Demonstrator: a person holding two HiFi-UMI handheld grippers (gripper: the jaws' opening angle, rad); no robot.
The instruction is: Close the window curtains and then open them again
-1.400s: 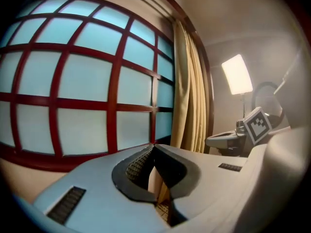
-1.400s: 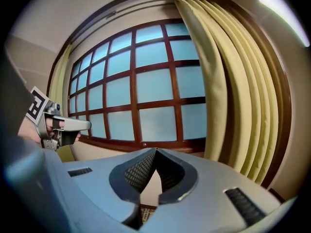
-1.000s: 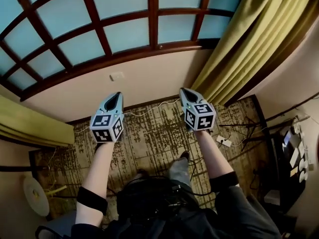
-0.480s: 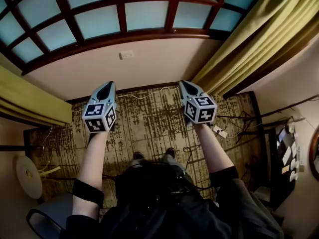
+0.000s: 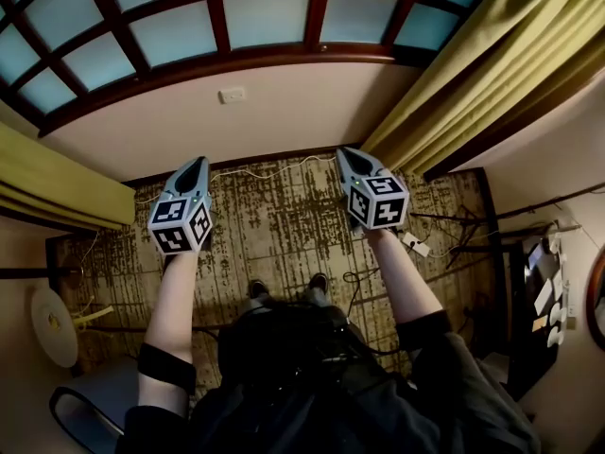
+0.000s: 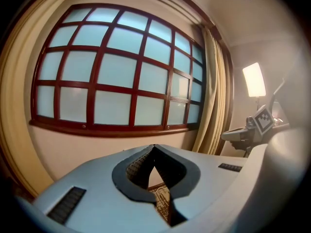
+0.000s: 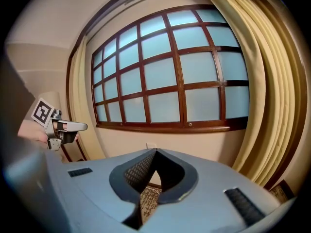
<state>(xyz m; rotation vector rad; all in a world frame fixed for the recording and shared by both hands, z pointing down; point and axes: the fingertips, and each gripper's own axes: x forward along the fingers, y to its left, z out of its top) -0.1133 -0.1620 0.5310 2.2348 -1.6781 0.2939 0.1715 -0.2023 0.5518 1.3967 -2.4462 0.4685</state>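
Observation:
A wide window (image 5: pixel 265 26) with a dark red wooden grid fills the wall ahead. Both olive-yellow curtains are drawn aside: the right curtain (image 5: pixel 482 74) hangs bunched at the window's right end, and the left curtain (image 5: pixel 57 192) at its left. My left gripper (image 5: pixel 198 162) and right gripper (image 5: pixel 344 152) are held out side by side over the carpet, short of the wall and touching neither curtain. Both are shut with nothing between the jaws. In the right gripper view the right curtain (image 7: pixel 272 96) is close on the right; in the left gripper view it (image 6: pixel 214 96) stands farther off.
A wall socket (image 5: pixel 231 95) sits below the sill. Cables and a white adapter (image 5: pixel 413 244) lie on the patterned carpet (image 5: pixel 274 225). Dark furniture (image 5: pixel 529 291) stands at the right, a round white object (image 5: pixel 55 324) at the left. A lit lamp (image 6: pixel 254 80) glows right of the window.
The left gripper has drifted left and the right one slightly up in the head view. The person's feet have come together, and the wall and socket sit higher in the picture. Both jaws stay shut.

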